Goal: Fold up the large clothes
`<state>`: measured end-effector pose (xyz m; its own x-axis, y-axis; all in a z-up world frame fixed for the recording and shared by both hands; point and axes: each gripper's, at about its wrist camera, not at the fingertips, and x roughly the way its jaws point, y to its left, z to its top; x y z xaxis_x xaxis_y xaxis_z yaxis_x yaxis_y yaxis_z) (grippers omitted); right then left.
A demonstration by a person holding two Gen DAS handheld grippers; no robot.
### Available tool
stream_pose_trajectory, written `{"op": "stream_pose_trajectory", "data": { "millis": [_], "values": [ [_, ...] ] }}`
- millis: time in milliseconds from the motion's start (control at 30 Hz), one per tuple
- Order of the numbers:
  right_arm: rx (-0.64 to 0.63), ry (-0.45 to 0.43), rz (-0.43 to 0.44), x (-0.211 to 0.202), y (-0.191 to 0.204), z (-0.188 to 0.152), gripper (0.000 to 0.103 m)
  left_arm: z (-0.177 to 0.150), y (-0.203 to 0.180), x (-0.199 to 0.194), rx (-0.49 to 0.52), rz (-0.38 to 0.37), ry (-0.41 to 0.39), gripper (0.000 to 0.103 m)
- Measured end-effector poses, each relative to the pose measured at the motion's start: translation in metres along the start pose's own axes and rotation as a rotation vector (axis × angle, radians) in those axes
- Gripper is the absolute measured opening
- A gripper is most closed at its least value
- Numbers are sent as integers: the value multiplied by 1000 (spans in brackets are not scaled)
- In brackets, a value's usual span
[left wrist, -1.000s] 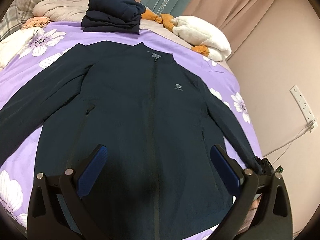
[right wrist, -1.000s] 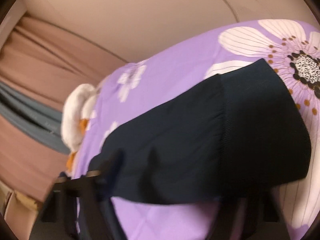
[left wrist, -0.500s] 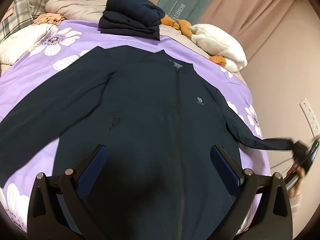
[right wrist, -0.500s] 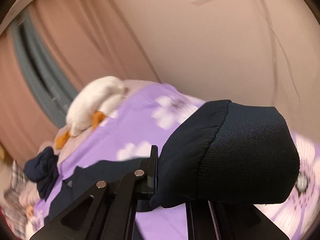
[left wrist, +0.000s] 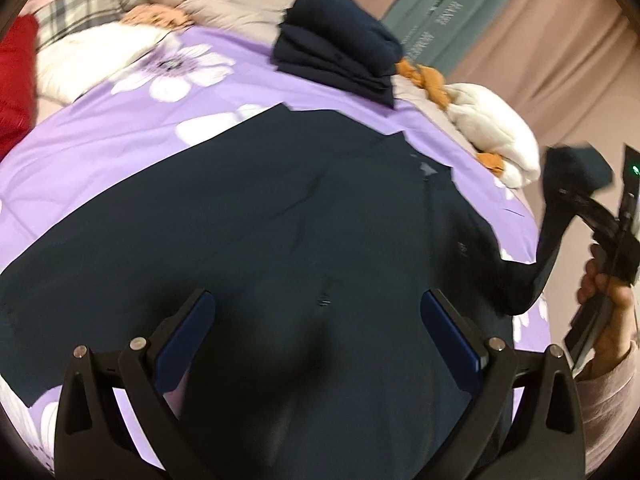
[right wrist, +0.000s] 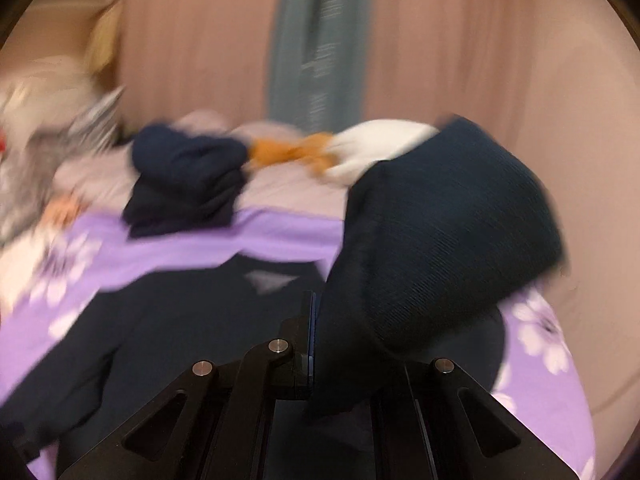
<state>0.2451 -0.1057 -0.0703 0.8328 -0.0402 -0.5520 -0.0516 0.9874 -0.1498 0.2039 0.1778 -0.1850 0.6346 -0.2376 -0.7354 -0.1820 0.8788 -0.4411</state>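
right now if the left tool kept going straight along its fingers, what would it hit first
Most likely the dark jacket spread on the purple bedspread: the open left tool points down at its front, nothing in between. Depth is hard to judge.

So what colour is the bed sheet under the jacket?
Purple with white flowers: the bed sheet shows best in the left wrist view.

1 dark jacket (left wrist: 280, 240) lies spread on 1 bed (left wrist: 100, 152). 1 pile of folded dark clothes (left wrist: 340, 56), 1 white plush toy (left wrist: 492, 132), 1 red cushion (left wrist: 16, 80), 2 grippers.
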Motion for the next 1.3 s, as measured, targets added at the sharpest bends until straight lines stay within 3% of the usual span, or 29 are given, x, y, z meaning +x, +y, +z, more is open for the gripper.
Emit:
{"op": "stream_pose_trajectory", "data": {
  "millis": [133, 300, 400, 433, 500, 700, 933, 1033, 1300],
  "values": [
    [-177, 62, 65, 38, 77, -18, 8, 3, 23, 11, -48, 32, 16, 103],
    [-276, 245, 102, 94, 121, -66, 10, 3, 38, 18, -80, 50, 34, 103],
    [-314, 342, 106, 117, 133, -83, 42, 3, 41, 20, -75, 56, 42, 103],
    [-306, 342, 118, 115, 127, -87, 54, 3, 41, 21, -73, 58, 44, 103],
    [-299, 310, 122, 106, 119, -88, 62, 4, 41, 24, -73, 53, 44, 103],
    [-269, 211, 127, 65, 91, -84, 62, 3, 33, 32, -78, 23, 56, 103],
    [-226, 99, 199, 17, 88, -74, 64, 3, 14, 30, -39, 17, 51, 103],
    [-211, 73, 229, 0, 91, -87, 66, 3, 8, 31, -32, 14, 51, 103],
    [-186, 52, 242, 3, 80, -84, 66, 13, -17, 43, 19, 27, 46, 103]
  ]
}}
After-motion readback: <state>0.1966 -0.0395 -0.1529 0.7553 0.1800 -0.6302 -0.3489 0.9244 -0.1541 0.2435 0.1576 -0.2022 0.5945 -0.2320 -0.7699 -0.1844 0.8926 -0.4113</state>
